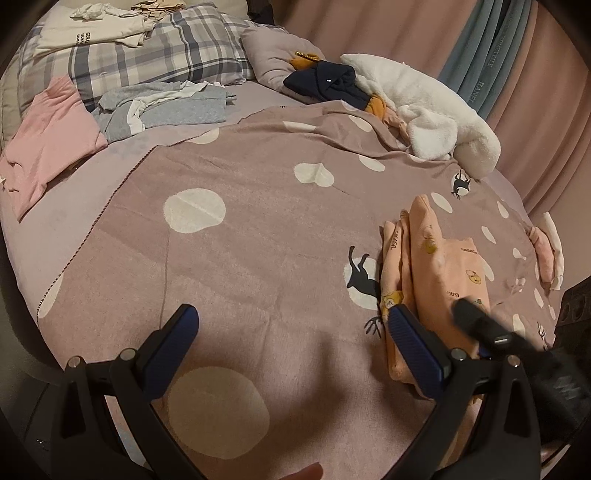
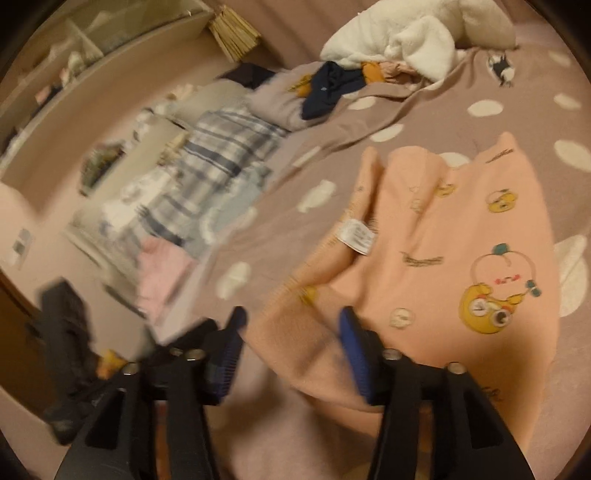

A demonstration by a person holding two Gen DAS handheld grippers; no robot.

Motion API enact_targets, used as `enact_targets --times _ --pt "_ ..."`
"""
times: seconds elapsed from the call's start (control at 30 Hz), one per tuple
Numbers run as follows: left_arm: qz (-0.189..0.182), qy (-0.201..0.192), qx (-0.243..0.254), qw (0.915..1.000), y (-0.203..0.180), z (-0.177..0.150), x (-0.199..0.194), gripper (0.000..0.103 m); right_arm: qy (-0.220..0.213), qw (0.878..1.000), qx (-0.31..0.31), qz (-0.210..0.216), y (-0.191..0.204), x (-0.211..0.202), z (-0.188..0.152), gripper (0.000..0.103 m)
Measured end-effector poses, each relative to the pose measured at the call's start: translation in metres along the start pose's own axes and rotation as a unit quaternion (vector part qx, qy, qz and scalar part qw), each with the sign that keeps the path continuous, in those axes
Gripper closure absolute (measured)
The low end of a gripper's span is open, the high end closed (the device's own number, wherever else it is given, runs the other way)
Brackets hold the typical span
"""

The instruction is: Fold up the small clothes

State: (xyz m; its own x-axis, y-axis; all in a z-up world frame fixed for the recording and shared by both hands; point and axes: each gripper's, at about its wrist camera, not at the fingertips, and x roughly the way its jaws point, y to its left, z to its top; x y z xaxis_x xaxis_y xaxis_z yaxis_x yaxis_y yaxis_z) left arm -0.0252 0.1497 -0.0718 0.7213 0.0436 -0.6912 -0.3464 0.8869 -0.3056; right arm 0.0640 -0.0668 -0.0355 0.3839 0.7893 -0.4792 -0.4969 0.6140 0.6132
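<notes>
One peach garment [image 2: 443, 266] printed with yellow cartoon figures lies folded on the mauve bedspread [image 1: 258, 240]. In the left wrist view you find it at the lower right of the frame; in the right wrist view it fills the right half, with a white care label [image 2: 357, 235] showing on a fold near the centre.

Your right gripper [image 2: 291, 328] sits at the near edge of this garment. Its fingers [image 2: 354, 343] are apart, and the right-hand finger overlaps the peach fabric; whether it touches the cloth cannot be told, since this view is blurred. Nothing is clamped between them.

Your left gripper [image 1: 291, 325] hovers over bare bedspread at the bottom centre of its frame. Its fingers [image 1: 173, 339] are wide apart and hold nothing. The right-hand finger lies just beside the garment's left edge.

Further out, in the left wrist view:
- a white fleece item [image 1: 424, 110] at the upper right, with a navy garment [image 1: 325, 85] just beside it;
- a grey garment [image 1: 166, 107] and a pink garment [image 1: 48, 140] at the upper left;
- a plaid pillow [image 1: 159, 51] at the top, carrying a white garment [image 1: 92, 33];
- a curtain [image 1: 535, 74] along the right edge.
</notes>
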Motion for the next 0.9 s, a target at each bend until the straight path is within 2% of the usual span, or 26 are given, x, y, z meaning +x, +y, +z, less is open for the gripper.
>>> enact_targets --times 0.07,0.13,0.2,0.23,0.3,0.4,0.5,0.6,0.7,0.8,0.9 --pt "0.001 0.001 -0.002 1.0 0.001 0.0 0.0 0.0 -0.02 0.999 0.022 0.034 -0.004 -0.006 0.003 0.016" --pt "0.001 0.004 -0.003 1.0 0.003 0.002 0.002 0.0 -0.047 0.997 0.054 0.028 -0.014 -0.01 0.005 0.003" --pt "0.003 0.005 -0.004 1.0 0.005 0.003 0.002 0.0 -0.068 0.993 0.096 0.004 -0.03 -0.01 0.004 0.003" --pt "0.004 0.004 -0.007 1.0 0.007 0.003 0.003 0.0 -0.062 0.991 0.116 0.008 -0.039 -0.005 0.004 0.003" --pt "0.006 0.003 -0.015 0.9999 0.01 0.004 0.002 0.0 -0.034 0.988 0.144 0.048 -0.05 0.007 0.002 0.003" --pt "0.005 0.003 -0.026 0.9996 0.014 0.006 0.001 0.0 -0.01 0.987 0.134 0.086 -0.04 0.023 -0.001 0.003" --pt "0.004 0.004 -0.027 0.9996 0.016 0.006 -0.001 0.0 0.037 0.985 0.112 0.127 -0.024 0.045 -0.008 0.003" --pt "0.013 0.001 -0.018 0.9998 0.015 0.005 -0.003 0.0 0.053 0.988 0.092 0.116 -0.012 0.049 -0.012 0.003" --pt "0.021 -0.002 -0.011 0.9997 0.016 0.004 -0.005 0.0 0.07 0.983 0.093 0.143 -0.006 0.044 -0.013 0.003" --pt "0.014 -0.001 -0.014 0.9998 0.017 0.003 -0.006 0.0 0.067 0.981 0.095 0.154 -0.003 0.031 -0.011 0.003" --pt "-0.006 0.005 -0.018 0.9998 0.014 0.002 -0.004 0.0 0.019 0.988 0.083 0.131 -0.002 0.003 -0.007 0.003"
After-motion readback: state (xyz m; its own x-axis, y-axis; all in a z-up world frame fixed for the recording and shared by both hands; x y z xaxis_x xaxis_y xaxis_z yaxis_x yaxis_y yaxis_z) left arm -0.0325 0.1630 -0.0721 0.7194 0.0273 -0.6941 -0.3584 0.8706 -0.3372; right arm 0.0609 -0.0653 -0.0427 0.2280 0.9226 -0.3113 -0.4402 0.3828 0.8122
